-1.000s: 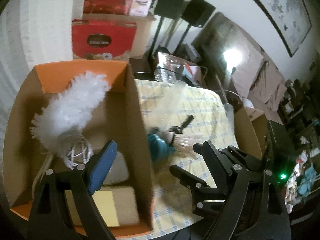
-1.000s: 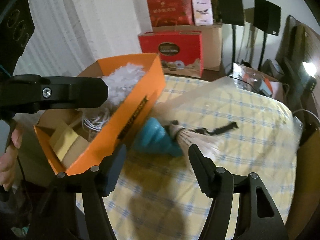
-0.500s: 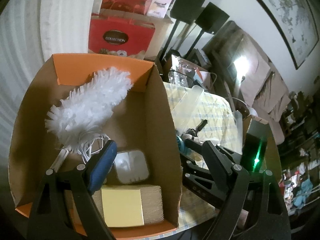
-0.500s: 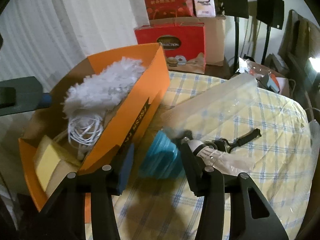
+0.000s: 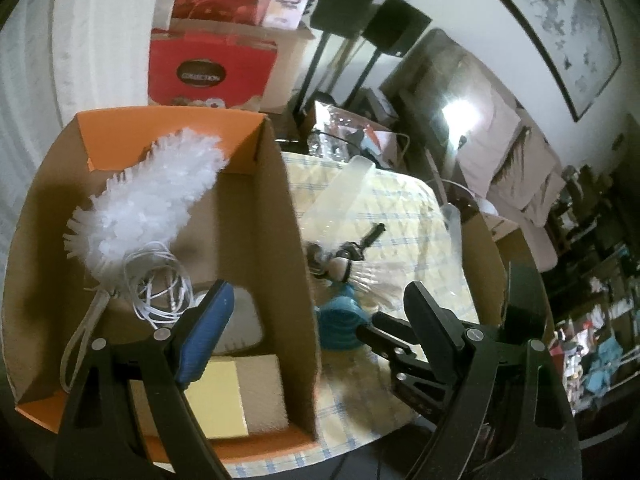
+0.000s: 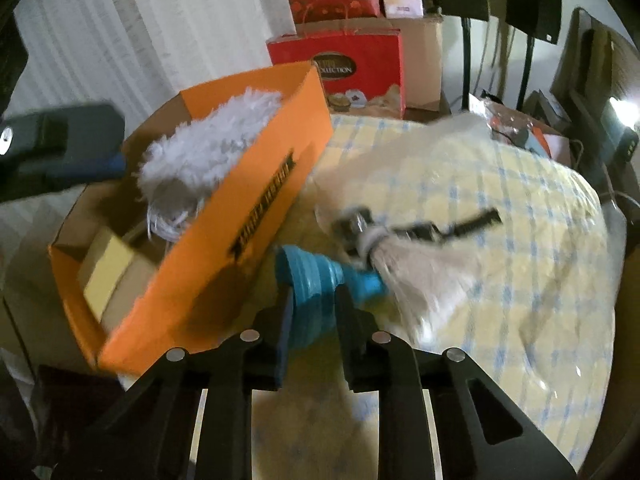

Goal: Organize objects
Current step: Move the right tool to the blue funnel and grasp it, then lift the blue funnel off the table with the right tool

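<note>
The right gripper [image 6: 310, 322] clamps the ribbed teal cone [image 6: 316, 280] on the checked tablecloth [image 6: 500, 300], just right of the orange cardboard box [image 6: 224, 264]; the cone's axis runs rightward, away from the box. The left gripper [image 5: 316, 316] hangs wide open, empty, above the box.

Orange box [image 6: 248, 216], blue ribbed plunger [image 6: 316, 280]

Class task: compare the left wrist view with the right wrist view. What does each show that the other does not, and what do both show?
Left wrist only: a grey rounded device on the box floor and a framed picture on the wall. Right wrist only: black lettering on the orange cardboard box. Both: the white fluffy duster, and the right gripper shut on the ribbed blue funnel-shaped thing.
</note>
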Demonstrator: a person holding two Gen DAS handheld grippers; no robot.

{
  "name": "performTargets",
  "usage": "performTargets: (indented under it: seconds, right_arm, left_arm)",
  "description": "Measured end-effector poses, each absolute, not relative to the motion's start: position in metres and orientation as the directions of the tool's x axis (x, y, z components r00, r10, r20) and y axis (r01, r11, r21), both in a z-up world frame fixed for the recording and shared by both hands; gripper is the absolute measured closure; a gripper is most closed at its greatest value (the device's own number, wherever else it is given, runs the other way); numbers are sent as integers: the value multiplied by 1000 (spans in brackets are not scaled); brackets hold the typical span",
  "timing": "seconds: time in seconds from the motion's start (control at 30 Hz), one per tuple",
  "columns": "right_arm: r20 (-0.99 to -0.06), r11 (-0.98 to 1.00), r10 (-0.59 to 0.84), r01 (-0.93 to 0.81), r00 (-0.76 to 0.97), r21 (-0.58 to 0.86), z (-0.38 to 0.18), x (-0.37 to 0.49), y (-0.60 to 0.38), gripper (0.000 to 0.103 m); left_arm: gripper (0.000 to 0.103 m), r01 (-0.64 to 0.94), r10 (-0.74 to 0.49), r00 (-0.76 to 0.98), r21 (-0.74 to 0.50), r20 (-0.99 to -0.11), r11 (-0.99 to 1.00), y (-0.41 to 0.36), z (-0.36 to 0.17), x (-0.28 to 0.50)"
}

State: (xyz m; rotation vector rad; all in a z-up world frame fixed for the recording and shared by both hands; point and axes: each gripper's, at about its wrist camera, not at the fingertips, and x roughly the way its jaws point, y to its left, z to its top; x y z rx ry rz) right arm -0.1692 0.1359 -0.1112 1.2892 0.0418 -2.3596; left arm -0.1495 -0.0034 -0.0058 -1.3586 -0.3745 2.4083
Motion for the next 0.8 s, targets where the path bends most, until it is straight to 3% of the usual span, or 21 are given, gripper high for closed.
performTargets:
  seconds: [0.3, 0.47, 0.57, 0.63, 0.7, 0.8]
  right_arm:
    - [-824, -943, -302, 278, -480, 183, -117, -152, 195, 83]
    - [-806, -951, -307, 201, -507, 235, -111, -144, 223, 77]
    - [-777, -942, -335, 190, -533, 277, -103, -142, 224, 51]
    - [-760, -939, -345, 196, -551, 284, -100, -142, 217, 25]
    - [-742, -931, -364, 207, -563, 300, -100, -143, 204, 16]
    - [-753, -927, -376, 231, -541, 296, -107, -148, 179, 16]
  left_arm:
    - [18, -192, 440, -473, -398, -763, -897, 8, -1, -143]
    - [18, -191, 443, -466, -402, -766, -896, 11, -3, -144]
    - [18, -191, 445, -463, -403, -767, -895, 14, -5, -143]
    - [18, -192, 446, -459, -404, -768, -894, 16, -7, -144]
    - [18, -191, 445, -455, -404, -771, -895, 17, -9, -144]
    - [18, -190, 446, -450, -405, -774, -894, 20, -10, -144]
